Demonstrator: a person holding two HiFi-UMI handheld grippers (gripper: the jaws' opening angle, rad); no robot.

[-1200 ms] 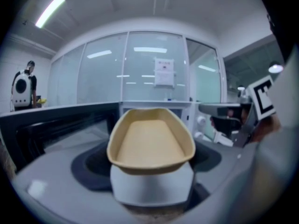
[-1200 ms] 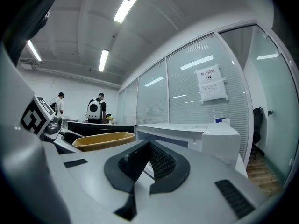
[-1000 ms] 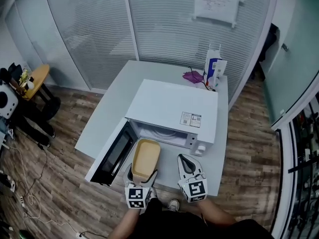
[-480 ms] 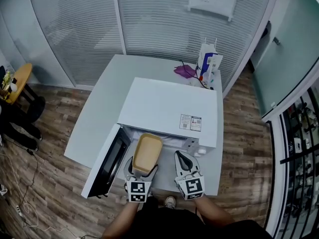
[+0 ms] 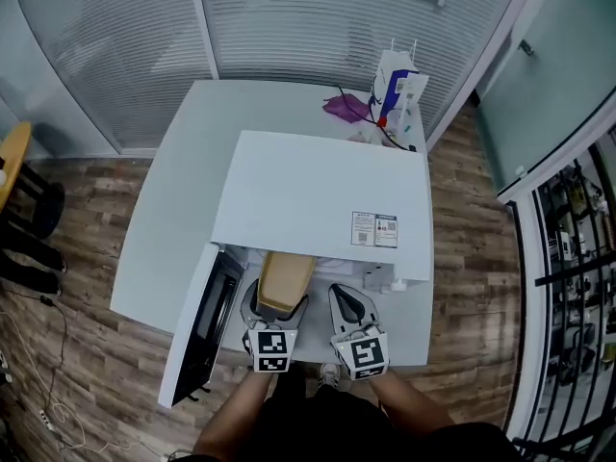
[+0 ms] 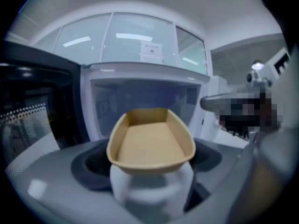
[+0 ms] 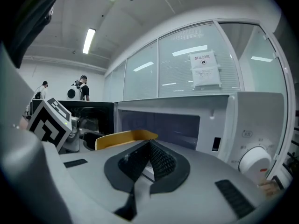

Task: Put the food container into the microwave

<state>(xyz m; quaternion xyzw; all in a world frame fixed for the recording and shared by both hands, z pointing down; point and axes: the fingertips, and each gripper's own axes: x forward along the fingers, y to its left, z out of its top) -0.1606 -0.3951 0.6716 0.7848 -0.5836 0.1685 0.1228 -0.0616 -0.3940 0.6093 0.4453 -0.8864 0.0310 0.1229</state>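
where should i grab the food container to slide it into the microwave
Its near short end, from the front, as the left claw does: the food container is a shallow open tray, long axis pointing into the microwave.

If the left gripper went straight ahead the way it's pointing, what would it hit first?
The way looks free. The left gripper, holding the food container, points into the open microwave, so probably its back wall comes first, though depth is unclear.
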